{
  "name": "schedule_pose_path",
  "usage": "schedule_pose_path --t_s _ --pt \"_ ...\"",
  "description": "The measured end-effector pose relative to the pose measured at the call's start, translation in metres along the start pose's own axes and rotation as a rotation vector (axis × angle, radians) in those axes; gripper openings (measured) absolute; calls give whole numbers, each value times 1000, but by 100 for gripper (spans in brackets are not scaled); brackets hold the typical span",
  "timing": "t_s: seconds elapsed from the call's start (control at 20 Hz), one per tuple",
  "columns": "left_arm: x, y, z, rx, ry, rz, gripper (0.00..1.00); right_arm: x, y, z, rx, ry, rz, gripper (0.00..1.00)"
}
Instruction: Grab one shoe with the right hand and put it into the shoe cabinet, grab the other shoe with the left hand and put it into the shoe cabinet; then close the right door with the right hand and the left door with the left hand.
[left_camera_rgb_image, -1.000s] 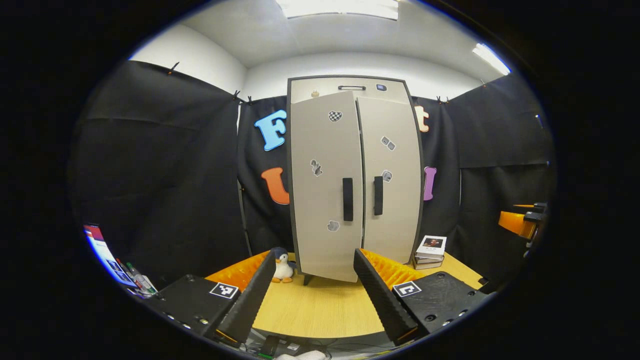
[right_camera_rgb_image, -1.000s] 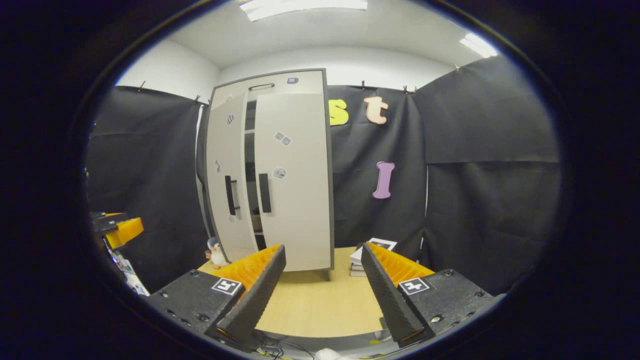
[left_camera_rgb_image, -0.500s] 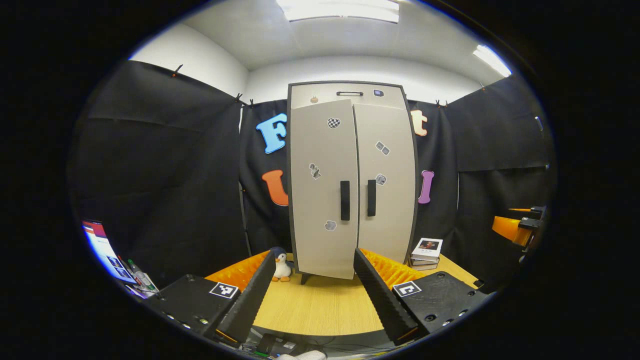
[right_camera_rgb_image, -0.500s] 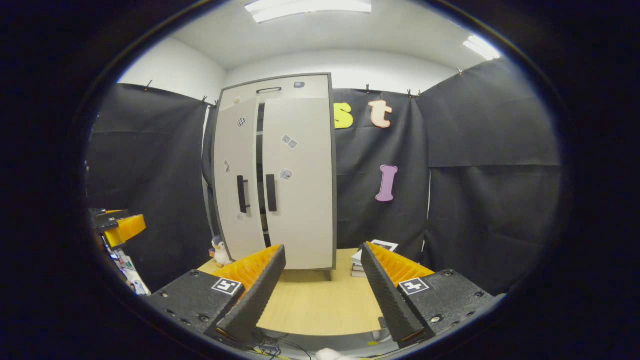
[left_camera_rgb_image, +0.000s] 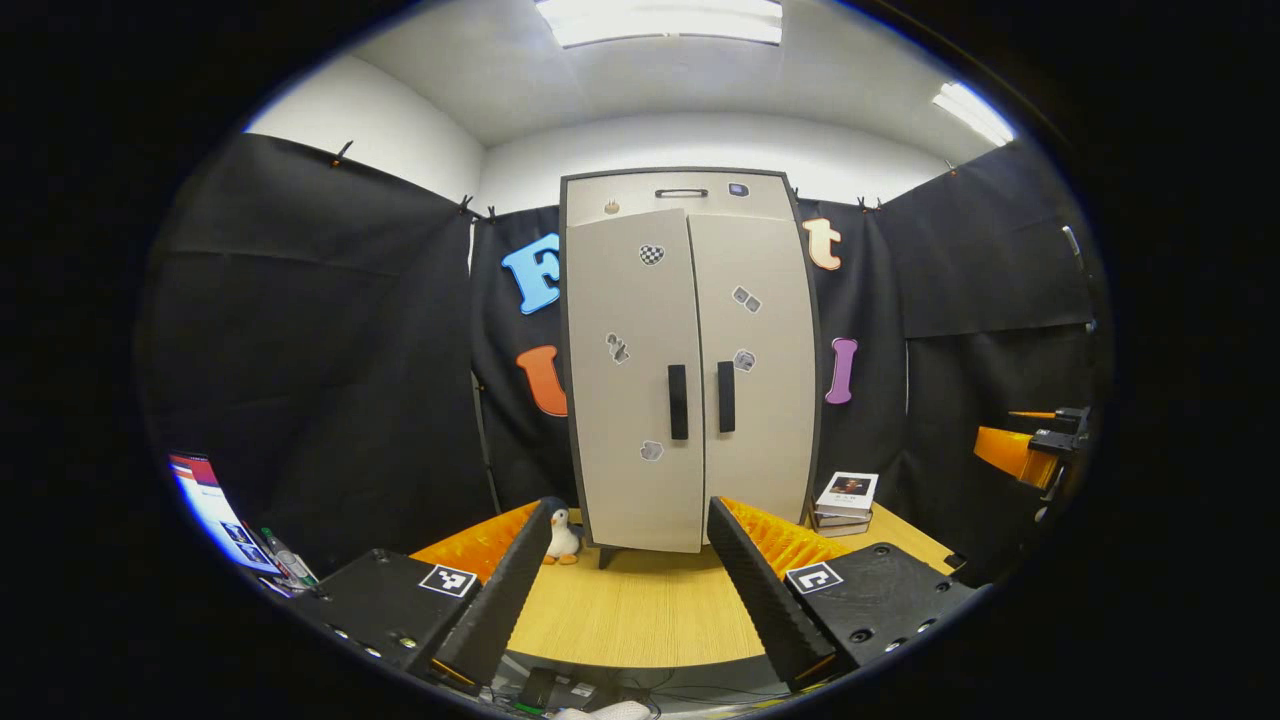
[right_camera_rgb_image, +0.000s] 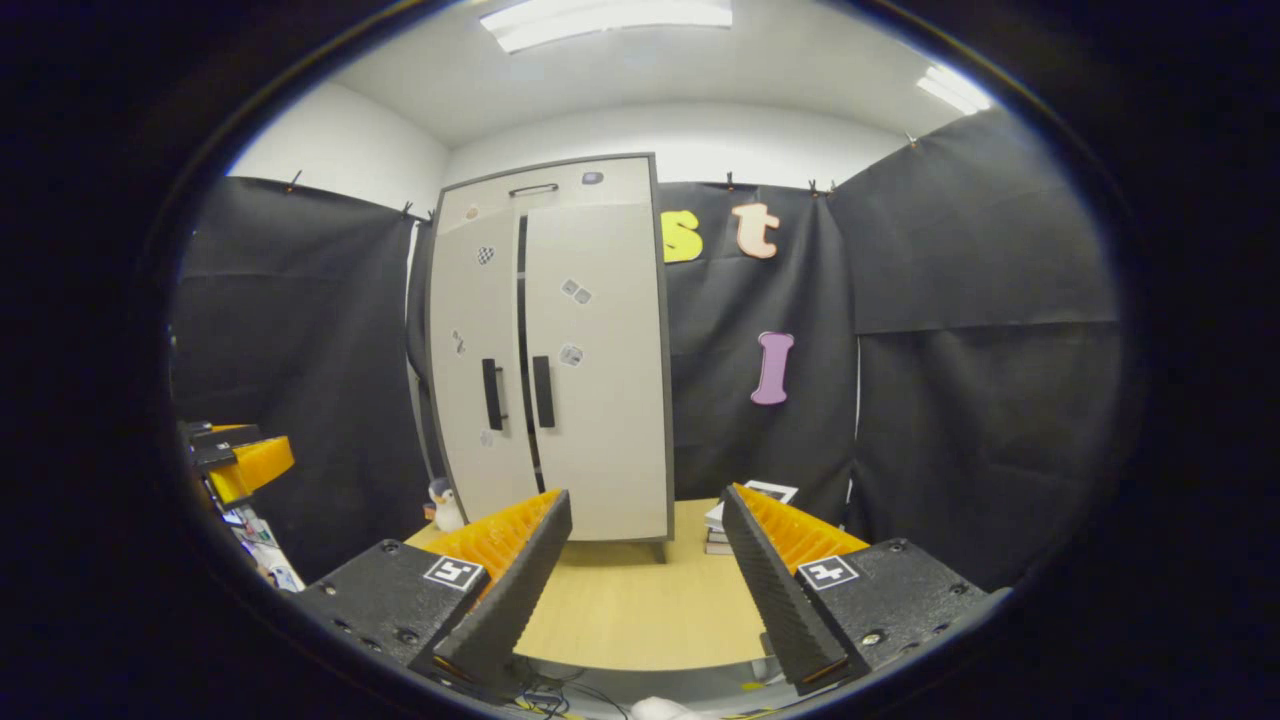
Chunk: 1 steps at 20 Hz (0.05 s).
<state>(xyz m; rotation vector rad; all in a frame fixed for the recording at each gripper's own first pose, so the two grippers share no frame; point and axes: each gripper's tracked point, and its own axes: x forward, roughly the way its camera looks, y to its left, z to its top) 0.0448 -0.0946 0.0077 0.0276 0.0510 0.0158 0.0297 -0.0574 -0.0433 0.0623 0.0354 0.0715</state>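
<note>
Both tools gape wide and empty — left tool (left_camera_rgb_image: 628, 585), right tool (right_camera_rgb_image: 645, 585) — facing the shoe cabinet (left_camera_rgb_image: 690, 370).

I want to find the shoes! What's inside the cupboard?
You can't tell: both doors of the cupboard are nearly shut. In the right gripper view a thin dark gap between them shows no shoes.

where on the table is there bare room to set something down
Free: the wooden table in front of the shoe cabinet, between the open left tool and the cabinet's feet. Crowded: the penguin toy at the cabinet's left corner, the stack of books at its right.
</note>
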Motion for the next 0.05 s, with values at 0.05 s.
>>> schedule_pose_path --t_s 0.05 --pt "0 -2 -1 -2 2 -2 96 -2 -1 -1 0 0 -2 99"
